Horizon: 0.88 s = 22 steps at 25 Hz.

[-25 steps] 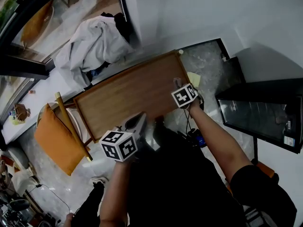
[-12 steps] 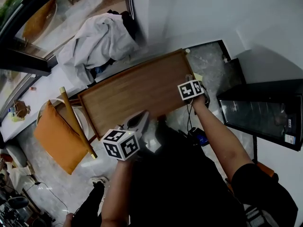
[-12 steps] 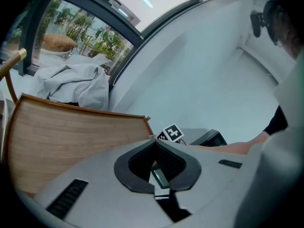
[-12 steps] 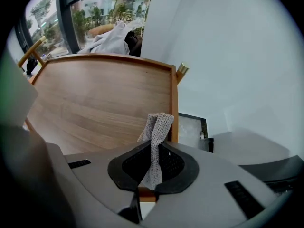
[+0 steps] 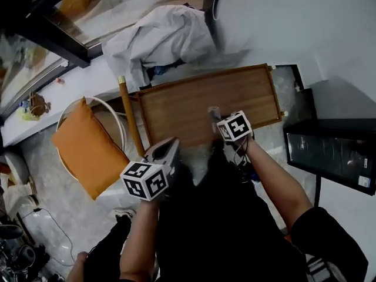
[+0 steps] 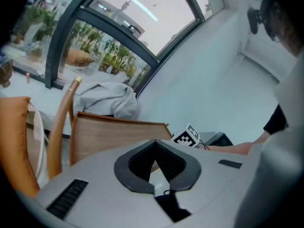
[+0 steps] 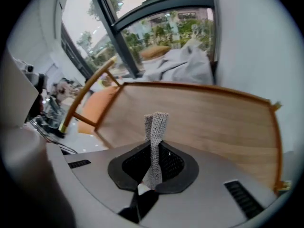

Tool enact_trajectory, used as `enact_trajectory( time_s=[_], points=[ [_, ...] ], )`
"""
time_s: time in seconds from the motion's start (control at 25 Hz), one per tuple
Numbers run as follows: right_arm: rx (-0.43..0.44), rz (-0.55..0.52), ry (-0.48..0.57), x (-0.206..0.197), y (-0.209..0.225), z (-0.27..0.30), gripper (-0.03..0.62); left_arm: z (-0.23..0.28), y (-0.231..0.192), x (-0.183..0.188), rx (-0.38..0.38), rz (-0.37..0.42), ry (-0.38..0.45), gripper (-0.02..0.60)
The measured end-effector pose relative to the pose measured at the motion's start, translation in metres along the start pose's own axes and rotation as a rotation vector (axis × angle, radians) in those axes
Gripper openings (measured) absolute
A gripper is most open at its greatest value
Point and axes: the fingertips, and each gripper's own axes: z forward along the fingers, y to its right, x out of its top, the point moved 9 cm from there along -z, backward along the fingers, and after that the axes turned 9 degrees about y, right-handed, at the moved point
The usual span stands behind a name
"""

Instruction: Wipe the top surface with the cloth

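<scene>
Cloth (image 7: 156, 122) — a narrow grey mesh strip — is pinched between the closed jaws of the right gripper (image 7: 153, 148). Its free end pokes out past the fingertips toward the wooden table top (image 7: 213, 122).

Over the last second this gripper has travelled. It was at the table's right end. Now the fingers sit over the near half of the board, somewhat right of its middle, with bare wood to either side and ahead of them. The head camera has swung too, so part of the shift is only the view turning. Even so, the place of the fingers against the table's edges has plainly changed. I read that as a wiping stroke running leftward along the near strip of the top. Whether the cloth's tip actually presses on the wood I cannot tell, since no view shows the contact.

The left gripper (image 6: 155, 148) has kept its station — jaws shut with nothing between them, held short of the table's near edge, the board lying ahead of its fingers. It seems to take no part in the wipe.

Judging by this, much of the top is likely still to cover: the far half beyond the right fingers and the whole stretch to their left.
</scene>
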Motion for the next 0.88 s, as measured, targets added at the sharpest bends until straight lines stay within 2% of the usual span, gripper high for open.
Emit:
enact_trajectory(
  time_s=[0.04, 0.12, 0.24, 0.36, 0.52, 0.68, 0.88],
  points=[
    [0.087, 0.008, -0.004, 0.004, -0.030, 0.014, 0.037, -0.015, -0.010, 0.000, 0.015, 0.022, -0.004, 0.011],
    [0.196, -0.006, 0.007, 0.014, -0.084, 0.038, 0.037, -0.041, -0.029, -0.001, 0.033, 0.025, -0.007, 0.011],
    [0.274, -0.059, 0.009, 0.023, -0.151, 0.070, 0.037, -0.071, -0.055, -0.009, 0.058, -0.011, -0.002, 0.011],
    [0.329, -0.070, -0.012, 0.023, -0.199, 0.097, 0.037, -0.095, -0.071, -0.020, 0.085, -0.056, 0.005, 0.011],
    [0.331, -0.086, -0.055, 0.017, -0.230, 0.127, 0.037, -0.117, -0.082, -0.032, 0.100, -0.079, -0.013, 0.011],
    [0.292, -0.116, -0.134, 0.001, -0.238, 0.142, 0.037, -0.127, -0.091, -0.039, 0.114, -0.084, -0.031, 0.011],
    [0.309, -0.189, -0.133, -0.002, -0.244, 0.145, 0.037, -0.122, -0.087, -0.039, 0.108, -0.085, -0.032, 0.011]
  ],
)
